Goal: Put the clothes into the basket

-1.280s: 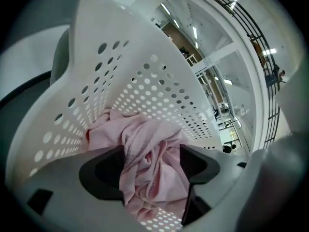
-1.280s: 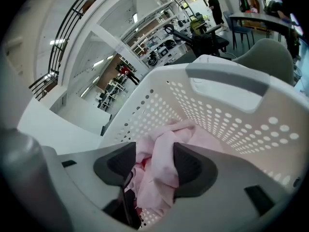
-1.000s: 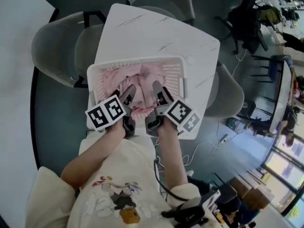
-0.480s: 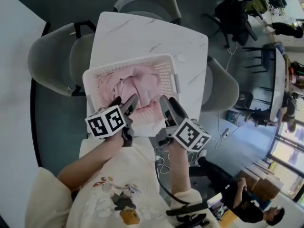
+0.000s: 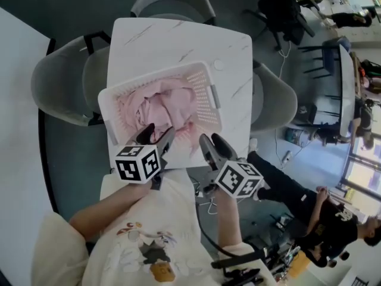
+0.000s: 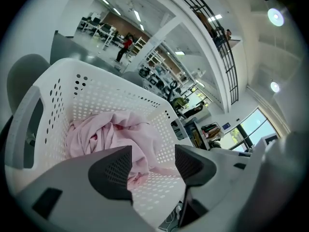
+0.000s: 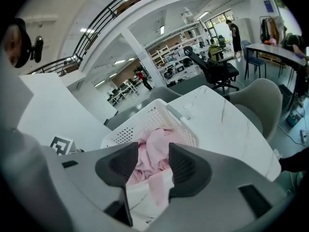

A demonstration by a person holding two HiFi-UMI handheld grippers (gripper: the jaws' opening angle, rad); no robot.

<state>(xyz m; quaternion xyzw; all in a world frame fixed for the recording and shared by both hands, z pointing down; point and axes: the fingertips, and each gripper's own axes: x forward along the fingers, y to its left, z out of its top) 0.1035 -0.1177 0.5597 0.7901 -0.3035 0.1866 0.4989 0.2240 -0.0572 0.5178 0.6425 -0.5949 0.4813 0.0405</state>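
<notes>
The task looks all but done: the crumpled pale pink clothes [image 5: 162, 102] lie heaped inside the white perforated plastic basket [image 5: 205, 103], which stands on the near part of the white marble-look square table [image 5: 178, 40]; no other garment shows on the bare tabletop beyond it, so little seems left apart from tidying; one fold at the near right may lie over the basket's near rim, though I cannot tell for sure; the basket holds only this pink heap, bunched towards its middle and far side, with bare perforated floor showing at the near end in the left gripper view; the left gripper [image 5: 157, 134] hovers above the near left rim, its jaws fairly wide and closing with nothing pinched between them; the right gripper [image 5: 212, 143] hangs just near of the basket's near right corner, its jaws likewise apart, closing and empty
</notes>
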